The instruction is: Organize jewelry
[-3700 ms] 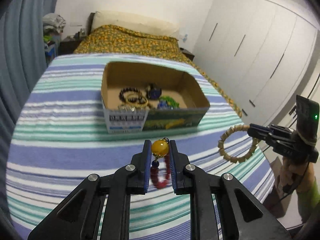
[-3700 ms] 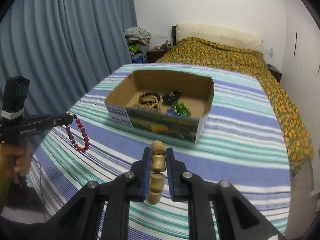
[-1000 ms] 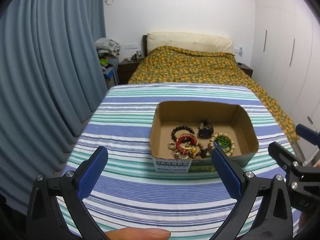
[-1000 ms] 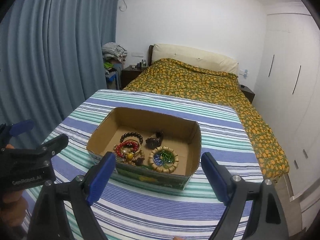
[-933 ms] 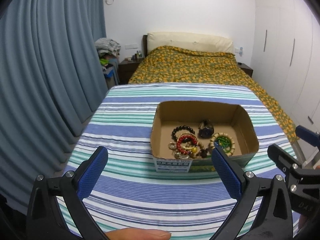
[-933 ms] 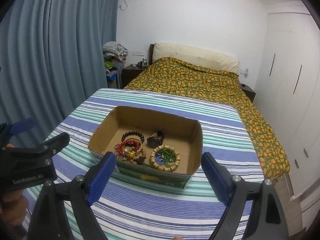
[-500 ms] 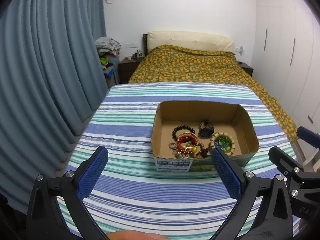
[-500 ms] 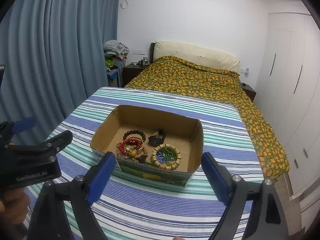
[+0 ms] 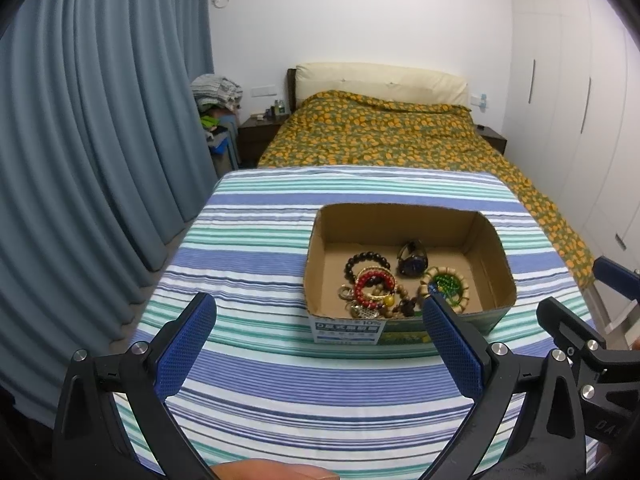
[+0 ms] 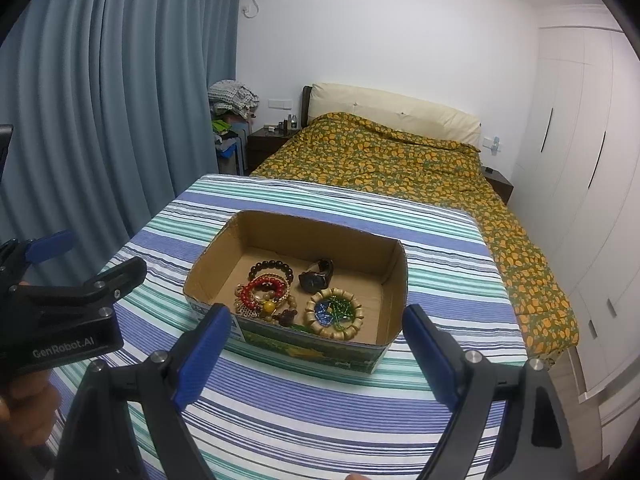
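An open cardboard box (image 9: 490,240) (image 10: 394,276) stands on the striped table. Inside lie a red bead bracelet (image 9: 370,286) (image 10: 262,286), a dark bead bracelet (image 9: 366,260) (image 10: 270,268), a wooden bead bracelet (image 9: 444,286) (image 10: 334,312) around green beads, and a dark watch (image 9: 412,260) (image 10: 316,276). My left gripper (image 9: 320,340) is open and empty, held back in front of the box. My right gripper (image 10: 316,350) is open and empty, also in front of the box. Each gripper shows at the edge of the other's view.
The striped tablecloth (image 9: 248,240) (image 10: 440,240) covers the table. Blue curtains (image 9: 92,140) hang at the left. A bed (image 9: 380,132) with an orange-patterned cover stands behind the table. White wardrobes (image 10: 580,140) line the right wall.
Earlier each gripper held a bracelet near the box; those bracelets now lie in it and both grippers are open. In the last second both drifted only slightly.
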The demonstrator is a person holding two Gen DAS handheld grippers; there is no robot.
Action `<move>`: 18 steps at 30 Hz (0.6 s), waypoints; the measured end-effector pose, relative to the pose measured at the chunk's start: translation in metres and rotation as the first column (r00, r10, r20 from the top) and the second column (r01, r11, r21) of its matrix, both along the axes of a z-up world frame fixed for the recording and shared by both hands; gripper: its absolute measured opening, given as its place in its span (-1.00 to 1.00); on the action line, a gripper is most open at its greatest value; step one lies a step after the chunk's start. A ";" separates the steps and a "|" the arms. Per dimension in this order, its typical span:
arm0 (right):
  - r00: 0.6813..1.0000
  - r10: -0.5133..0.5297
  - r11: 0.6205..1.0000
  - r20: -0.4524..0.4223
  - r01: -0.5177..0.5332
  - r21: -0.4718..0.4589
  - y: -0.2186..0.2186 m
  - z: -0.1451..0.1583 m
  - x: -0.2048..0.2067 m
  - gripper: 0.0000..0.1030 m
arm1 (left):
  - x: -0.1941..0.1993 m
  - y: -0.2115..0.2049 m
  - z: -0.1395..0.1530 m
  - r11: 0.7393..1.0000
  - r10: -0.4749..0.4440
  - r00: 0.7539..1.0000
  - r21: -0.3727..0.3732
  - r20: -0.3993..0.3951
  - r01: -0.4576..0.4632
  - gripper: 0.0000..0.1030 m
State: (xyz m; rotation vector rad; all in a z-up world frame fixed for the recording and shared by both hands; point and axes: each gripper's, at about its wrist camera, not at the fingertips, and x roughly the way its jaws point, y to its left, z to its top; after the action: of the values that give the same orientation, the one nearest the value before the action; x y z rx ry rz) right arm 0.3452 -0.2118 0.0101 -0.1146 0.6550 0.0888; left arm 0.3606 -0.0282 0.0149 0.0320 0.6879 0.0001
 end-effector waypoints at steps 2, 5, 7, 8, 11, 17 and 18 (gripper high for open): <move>1.000 0.000 1.000 0.002 0.000 0.000 0.000 0.001 -0.001 0.73 | 0.000 0.001 0.002 1.000 0.000 1.000 -0.002 0.001 0.000 1.00; 1.000 -0.002 1.000 0.004 0.002 -0.002 -0.001 0.001 -0.001 0.73 | 0.000 0.000 0.003 1.000 -0.001 1.000 -0.001 0.004 0.001 1.00; 1.000 -0.003 1.000 0.002 0.003 -0.002 -0.001 0.001 -0.001 0.73 | -0.001 -0.001 0.003 1.000 -0.002 1.000 0.001 0.005 0.002 1.00; 1.000 -0.003 1.000 0.001 0.003 -0.002 -0.001 0.001 -0.001 0.73 | 0.000 -0.001 0.003 1.000 -0.003 1.000 0.002 0.005 0.003 1.00; 1.000 0.000 1.000 0.002 0.000 -0.003 0.000 0.002 -0.003 0.73 | 0.001 -0.001 0.002 1.000 -0.002 1.000 0.001 0.001 0.002 0.99; 1.000 0.001 1.000 0.004 0.000 -0.005 0.000 0.003 -0.004 0.73 | 0.001 -0.001 0.002 1.000 -0.002 1.000 -0.001 -0.001 0.002 1.00; 1.000 0.001 1.000 0.004 -0.001 -0.004 0.000 0.003 -0.003 0.73 | 0.001 -0.001 0.002 1.000 -0.002 1.000 -0.001 -0.001 0.002 1.00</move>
State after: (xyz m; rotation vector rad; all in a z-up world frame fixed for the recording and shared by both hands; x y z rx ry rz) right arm 0.3419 -0.2116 0.0135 -0.1190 0.6510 0.0883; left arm 0.3619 -0.0295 0.0174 0.0316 0.6886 -0.0023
